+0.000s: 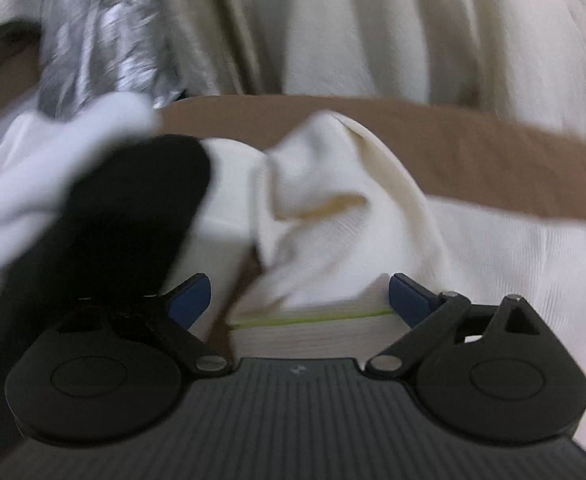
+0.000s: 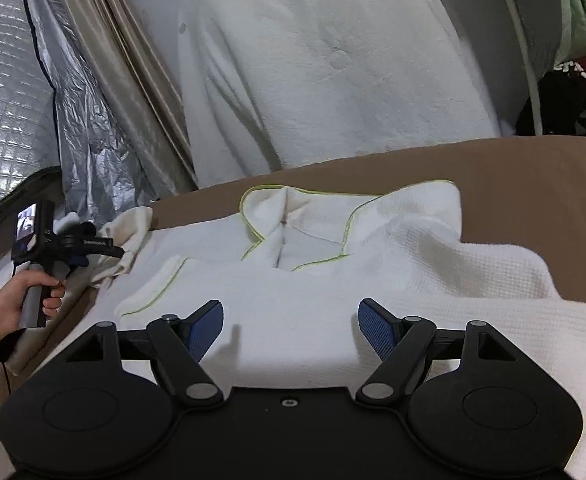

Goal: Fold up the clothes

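A white waffle-knit top (image 2: 293,292) with lime-green trim lies spread on a brown bed (image 2: 533,184), collar toward the far side. My right gripper (image 2: 291,332) hovers low over its front, jaws wide apart and empty. A hand (image 2: 33,292) holds my left gripper (image 2: 119,254) at the top's left edge, beside a crumpled cream sleeve (image 2: 133,224). In the blurred left wrist view my left gripper (image 1: 299,298) is open. A bunched fold of the top (image 1: 333,200) rises between and beyond its blue pads (image 1: 191,300), which do not press it. A blurred black shape (image 1: 133,220) covers the left side.
A white fleece robe (image 2: 313,72) hangs behind the bed. A beige curtain (image 2: 133,80) and a silver foil cover (image 2: 5,100) stand at the left. Dark clothes (image 2: 573,96) are piled at the far right. Bare brown bed (image 1: 493,152) shows beyond the top.
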Demonstrator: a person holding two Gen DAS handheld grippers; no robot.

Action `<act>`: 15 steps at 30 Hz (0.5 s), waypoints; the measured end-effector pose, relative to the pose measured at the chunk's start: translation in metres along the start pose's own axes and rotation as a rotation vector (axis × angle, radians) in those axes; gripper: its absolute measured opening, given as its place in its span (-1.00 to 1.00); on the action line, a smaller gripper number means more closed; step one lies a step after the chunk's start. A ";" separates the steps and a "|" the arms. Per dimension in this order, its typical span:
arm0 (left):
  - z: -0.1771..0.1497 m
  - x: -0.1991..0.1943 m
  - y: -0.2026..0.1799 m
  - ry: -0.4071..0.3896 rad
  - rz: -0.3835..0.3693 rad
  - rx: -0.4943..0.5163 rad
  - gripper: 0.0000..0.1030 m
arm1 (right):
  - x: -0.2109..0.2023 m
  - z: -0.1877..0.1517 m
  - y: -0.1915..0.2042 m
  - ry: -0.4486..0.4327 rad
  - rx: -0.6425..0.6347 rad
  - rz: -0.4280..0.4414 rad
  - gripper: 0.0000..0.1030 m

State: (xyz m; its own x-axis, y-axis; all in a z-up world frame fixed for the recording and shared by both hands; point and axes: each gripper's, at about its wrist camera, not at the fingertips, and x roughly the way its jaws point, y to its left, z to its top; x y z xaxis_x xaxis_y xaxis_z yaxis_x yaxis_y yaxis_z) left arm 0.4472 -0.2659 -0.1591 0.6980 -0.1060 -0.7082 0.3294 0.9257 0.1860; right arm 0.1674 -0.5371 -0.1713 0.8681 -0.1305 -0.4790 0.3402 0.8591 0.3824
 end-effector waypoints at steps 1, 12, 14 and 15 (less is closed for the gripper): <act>-0.002 0.003 -0.006 0.004 -0.007 0.020 0.04 | 0.000 0.000 0.000 0.000 -0.001 -0.005 0.55; 0.023 -0.121 -0.047 -0.163 -0.102 0.052 -0.79 | -0.011 0.002 -0.005 -0.034 0.032 -0.029 0.55; 0.031 -0.167 -0.045 -0.171 -0.252 -0.051 -0.79 | -0.016 0.005 -0.009 -0.037 0.061 -0.020 0.55; 0.032 -0.190 -0.046 -0.166 -0.331 -0.103 -0.79 | -0.020 0.006 -0.010 -0.039 0.076 -0.014 0.55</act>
State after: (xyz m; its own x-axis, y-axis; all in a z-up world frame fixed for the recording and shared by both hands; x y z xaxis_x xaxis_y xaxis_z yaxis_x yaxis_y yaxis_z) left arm 0.3192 -0.3001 -0.0115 0.6606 -0.4551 -0.5970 0.4948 0.8621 -0.1096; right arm 0.1491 -0.5459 -0.1613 0.8760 -0.1624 -0.4542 0.3773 0.8173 0.4355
